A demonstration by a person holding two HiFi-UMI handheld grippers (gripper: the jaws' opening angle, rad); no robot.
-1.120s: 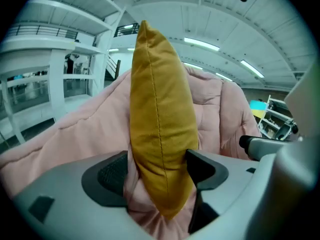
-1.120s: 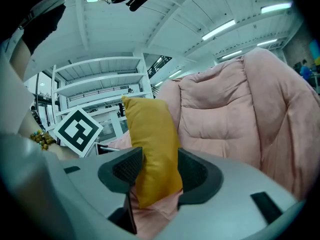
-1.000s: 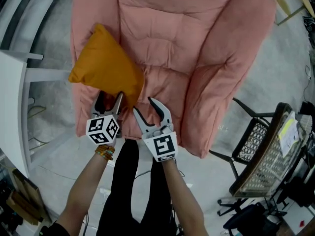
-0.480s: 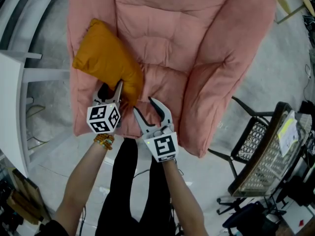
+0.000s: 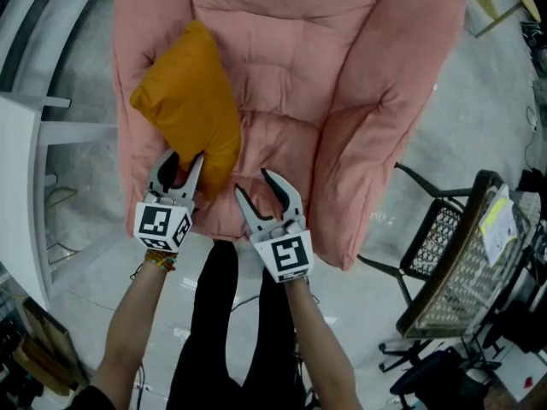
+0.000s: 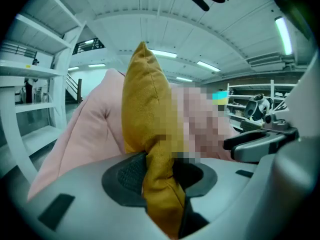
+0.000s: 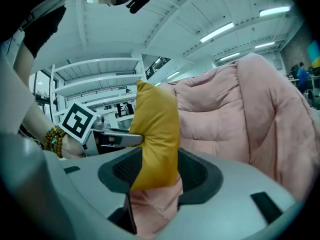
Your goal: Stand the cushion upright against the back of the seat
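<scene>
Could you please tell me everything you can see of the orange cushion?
The cushion is mustard-orange, plump, with pointed corners, in a soft, suede-like fabric. It stands on edge, tilted, over the armrest and seat on the person's left side of the pink armchair; whether it rests on the padding cannot be told. The left gripper, whose jaws have just been closing, pinches its near lower corner.

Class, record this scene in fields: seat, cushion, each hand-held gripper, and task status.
Seat: pink padded armchair.
Cushion: mustard cushion, raised on edge along the seat's side at picture left, not yet against the backrest.
Left hand-held gripper: jaws have just been closing, clamped on the cushion's near corner.
Right hand-held gripper: jaws apart, holding nothing, over the seat's front edge.
Task status: unfinished.
</scene>
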